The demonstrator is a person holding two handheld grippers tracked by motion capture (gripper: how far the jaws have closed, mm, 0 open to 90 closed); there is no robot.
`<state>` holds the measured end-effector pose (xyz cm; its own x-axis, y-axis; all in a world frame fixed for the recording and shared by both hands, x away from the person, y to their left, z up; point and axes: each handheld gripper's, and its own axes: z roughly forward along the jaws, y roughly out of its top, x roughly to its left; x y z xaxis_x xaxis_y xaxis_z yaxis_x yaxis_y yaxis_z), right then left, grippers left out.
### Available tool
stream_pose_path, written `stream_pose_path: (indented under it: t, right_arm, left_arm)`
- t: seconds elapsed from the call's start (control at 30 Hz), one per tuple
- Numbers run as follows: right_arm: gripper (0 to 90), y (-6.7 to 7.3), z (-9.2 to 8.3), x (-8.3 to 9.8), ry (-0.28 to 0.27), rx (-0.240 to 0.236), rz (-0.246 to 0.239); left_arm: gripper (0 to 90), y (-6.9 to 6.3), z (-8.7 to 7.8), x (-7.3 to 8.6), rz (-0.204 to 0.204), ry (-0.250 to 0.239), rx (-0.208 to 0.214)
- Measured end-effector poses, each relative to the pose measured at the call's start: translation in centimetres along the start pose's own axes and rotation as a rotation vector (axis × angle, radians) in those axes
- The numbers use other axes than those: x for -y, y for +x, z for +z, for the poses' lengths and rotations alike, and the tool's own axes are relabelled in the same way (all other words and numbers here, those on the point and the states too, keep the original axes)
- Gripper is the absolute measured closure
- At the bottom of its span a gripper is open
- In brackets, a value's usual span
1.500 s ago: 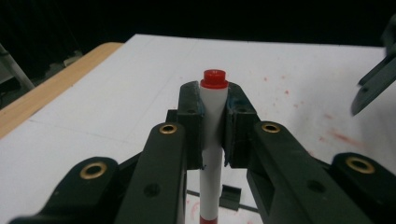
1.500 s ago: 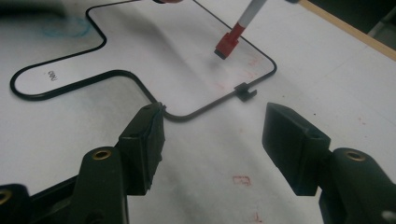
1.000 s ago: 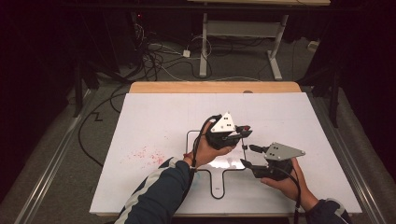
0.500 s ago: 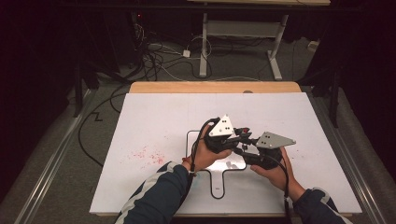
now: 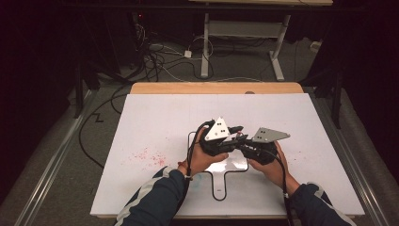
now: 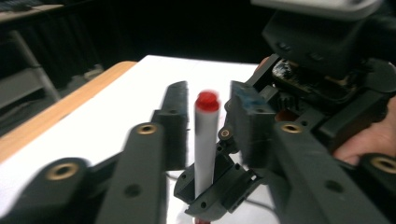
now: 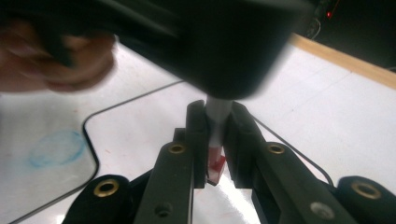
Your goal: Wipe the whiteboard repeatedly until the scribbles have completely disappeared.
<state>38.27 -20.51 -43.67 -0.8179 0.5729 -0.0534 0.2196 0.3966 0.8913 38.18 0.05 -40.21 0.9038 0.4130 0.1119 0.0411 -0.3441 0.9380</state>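
1. Now, the marker (image 6: 205, 140) stands upright at the centre of the left gripper view. It lies between the jaws of the left claw (image 6: 208, 107), which have just been opening and stand clear of it on both sides.
2. We see the right claw (image 7: 217, 116) in the middle of its own view. Its jaws have just been closing and are clamped on the marker's red end (image 7: 215, 165), so the right claw alone carries it.
3. We judge that grip risky: it sits at one end, so the long white barrel could pivot or slip out and drop to the surface (image 5: 164, 122).
4. Pulling the left claw away at a slant could catch the barrel on a pad and knock it askew.
5. If the red end is an uncapped tip, which we cannot tell, a fall could add stains beside the red specks (image 5: 148, 155) at the lower left of the high view.
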Motion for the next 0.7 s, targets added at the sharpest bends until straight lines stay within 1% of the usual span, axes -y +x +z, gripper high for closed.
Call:
stream_pose_path:
  t: [0.03,0.07,0.1,0.13,0.2,0.27,0.33,0.37,0.4,0.43,0.53,0.57,0.6,0.63,0.67,0.7]
  right_arm:
    - [81.2,-0.1,0.3,0.1,0.004,-0.008,0.002]
    - [81.2,-0.2,0.5,0.1,0.015,-0.003,-0.006]
    - [81.2,-0.2,0.7,0.2,0.029,0.007,-0.015]
    - [81.2,-0.3,0.9,0.3,0.035,0.005,-0.015]
    - [81.2,-0.4,1.1,0.5,0.052,0.006,-0.014]
    - [81.3,-0.5,1.3,0.8,0.067,0.001,-0.018]
    - [81.2,-0.5,1.7,1.0,0.087,0.003,-0.034]
    - [81.3,-0.6,1.9,1.1,0.091,0.003,-0.039]
    - [81.3,-0.8,2.1,1.2,0.094,0.000,-0.040]
    - [81.3,-0.9,2.1,1.2,0.087,0.002,-0.032]
    - [81.4,-1.4,2.3,1.2,0.084,0.042,-0.053]
    - [81.4,-1.7,2.3,1.2,0.088,0.066,-0.065]
    - [81.4,-1.9,2.3,1.2,0.099,0.106,-0.085]
    - [81.4,-2.2,2.4,1.1,0.106,0.138,-0.098]
    - [81.4,-2.7,2.4,1.1,0.111,0.157,-0.087]
    - [81.4,-3.1,2.4,1.0,0.119,0.188,-0.079]
  left_arm:
    - [49.7,0.0,-0.5,0.1,-0.004,0.014,-0.013]
    - [45.9,0.0,-1.1,0.2,0.000,0.026,-0.042]
    - [42.1,-0.1,-1.9,0.4,0.005,0.025,-0.076]
    - [38.3,-0.1,-2.7,0.7,0.011,0.027,-0.103]
    - [34.2,-0.3,-4.6,1.5,0.032,0.043,-0.156]
    - [33.5,-0.5,-6.6,2.7,0.038,0.052,-0.216]
    - [31.6,-0.6,-8.6,4.1,0.011,0.061,-0.227]
    - [31.5,-0.7,-9.5,4.8,-0.003,0.068,-0.245]
    - [31.5,-0.9,-10.5,5.7,-0.011,0.074,-0.262]
    - [31.4,-1.0,-11.4,6.5,-0.025,0.079,-0.266]
    - [29.0,-1.5,-13.6,8.4,-0.050,0.119,-0.306]
    - [27.2,-1.6,-14.1,9.0,-0.075,0.141,-0.308]
    - [25.4,-1.8,-14.5,9.6,-0.080,0.156,-0.334]
    - [24.8,-1.9,-14.9,10.1,-0.089,0.175,-0.344]
    - [24.0,-2.0,-15.2,10.6,-0.098,0.188,-0.346]
    - [23.3,-2.2,-15.5,11.1,-0.122,0.209,-0.344]
